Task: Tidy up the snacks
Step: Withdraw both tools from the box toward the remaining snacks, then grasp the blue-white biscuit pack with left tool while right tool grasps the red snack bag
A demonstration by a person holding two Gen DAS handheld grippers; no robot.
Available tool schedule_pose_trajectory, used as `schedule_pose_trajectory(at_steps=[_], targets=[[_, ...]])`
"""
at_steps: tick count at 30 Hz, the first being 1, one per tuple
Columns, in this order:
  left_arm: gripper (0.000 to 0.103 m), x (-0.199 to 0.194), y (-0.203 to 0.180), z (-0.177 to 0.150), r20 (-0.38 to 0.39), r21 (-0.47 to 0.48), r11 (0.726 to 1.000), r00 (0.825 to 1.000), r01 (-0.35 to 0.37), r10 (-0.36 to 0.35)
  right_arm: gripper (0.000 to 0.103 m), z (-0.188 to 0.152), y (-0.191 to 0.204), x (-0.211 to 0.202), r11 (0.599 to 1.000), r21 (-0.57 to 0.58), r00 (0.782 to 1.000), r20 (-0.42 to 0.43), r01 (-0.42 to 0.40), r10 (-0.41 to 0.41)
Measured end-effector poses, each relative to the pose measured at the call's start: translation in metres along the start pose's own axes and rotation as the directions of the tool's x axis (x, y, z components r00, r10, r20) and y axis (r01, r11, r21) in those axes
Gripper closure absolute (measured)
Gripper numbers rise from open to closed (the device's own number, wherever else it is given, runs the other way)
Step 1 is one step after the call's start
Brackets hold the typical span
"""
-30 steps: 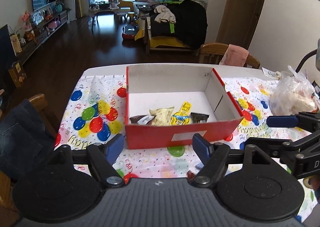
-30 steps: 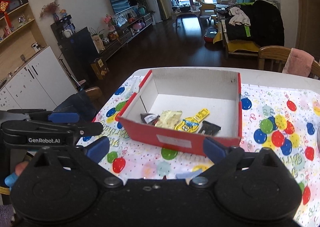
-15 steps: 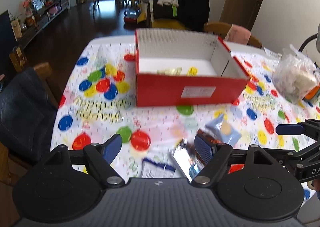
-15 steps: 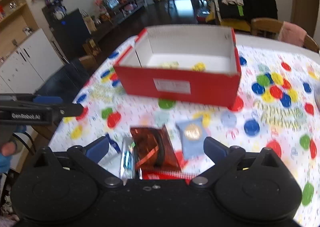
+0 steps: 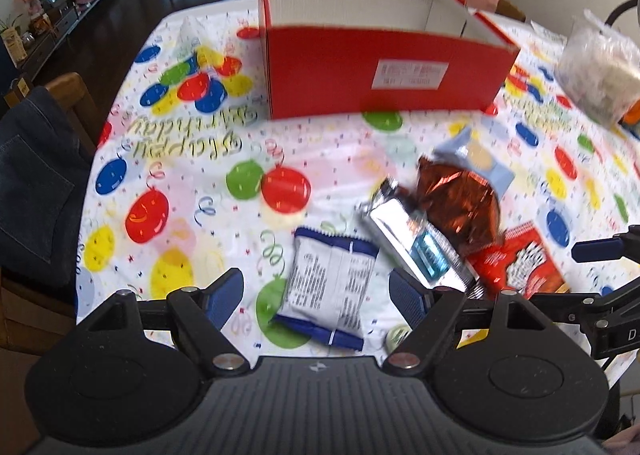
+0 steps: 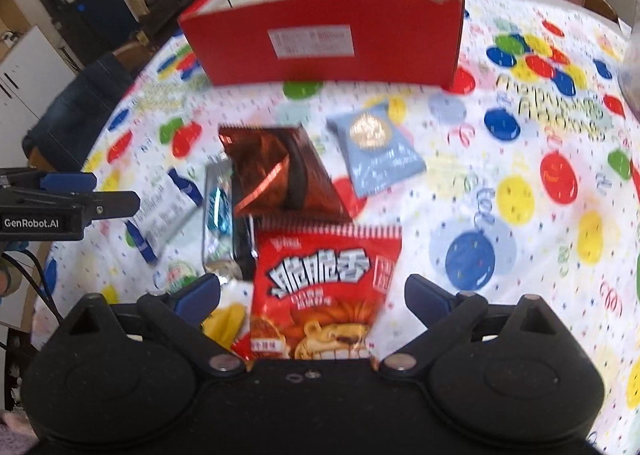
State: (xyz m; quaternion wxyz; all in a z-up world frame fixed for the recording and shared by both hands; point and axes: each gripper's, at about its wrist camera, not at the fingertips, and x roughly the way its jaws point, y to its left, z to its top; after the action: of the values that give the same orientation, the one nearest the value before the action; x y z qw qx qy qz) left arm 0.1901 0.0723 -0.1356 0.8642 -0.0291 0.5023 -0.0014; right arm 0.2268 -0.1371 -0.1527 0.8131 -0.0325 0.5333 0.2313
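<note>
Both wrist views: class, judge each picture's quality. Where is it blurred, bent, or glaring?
Left wrist view: motion blur smears the red box label; fisheye curves the table edge; glare on the silver packet. Right wrist view: the box label is blurred too, while the red lion packet reads sharper.

Both black grippers carry blue fingers (image 5: 224, 297), silver screws (image 6: 226, 362) and white "GenRobot.AI" lettering (image 6: 31, 223).

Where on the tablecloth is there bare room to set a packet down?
Bare cloth lies left of the white-and-blue packet, and right of the pale blue packet. Crowded: the packets clustered before the red box, around the brown foil packet.
</note>
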Motion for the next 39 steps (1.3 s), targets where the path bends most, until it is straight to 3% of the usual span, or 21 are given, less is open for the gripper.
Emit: schedule_pose_trajectory(at_steps=[14,23,34,39], targets=[[0.023,0.034,-0.008,-0.007,-0.067,0.084,0.996,0.998,-0.014,0.019,0.01,-0.006,0.011,0.025,0.998,-0.035,0.996,-0.07,0.059,-0.062],[0.023,0.043,-0.01,-0.007,-0.081,0.098,0.995,0.996,-0.022,0.03,0.018,-0.006,0.009,0.03,0.998,-0.034,0.995,-0.087,0.053,-0.056],[0.05,0.046,-0.01,-0.008,-0.091,0.079,0.997,0.996,-0.014,0.021,0.029,-0.008,0.006,0.026,0.999,-0.028,0.996,-0.08,0.04,-0.042],[0.054,0.044,-0.007,-0.007,-0.094,0.031,1.0,0.996,0.0,0.003,0.034,-0.007,0.0,0.023,1.0,0.002,0.997,-0.076,0.023,-0.023]])
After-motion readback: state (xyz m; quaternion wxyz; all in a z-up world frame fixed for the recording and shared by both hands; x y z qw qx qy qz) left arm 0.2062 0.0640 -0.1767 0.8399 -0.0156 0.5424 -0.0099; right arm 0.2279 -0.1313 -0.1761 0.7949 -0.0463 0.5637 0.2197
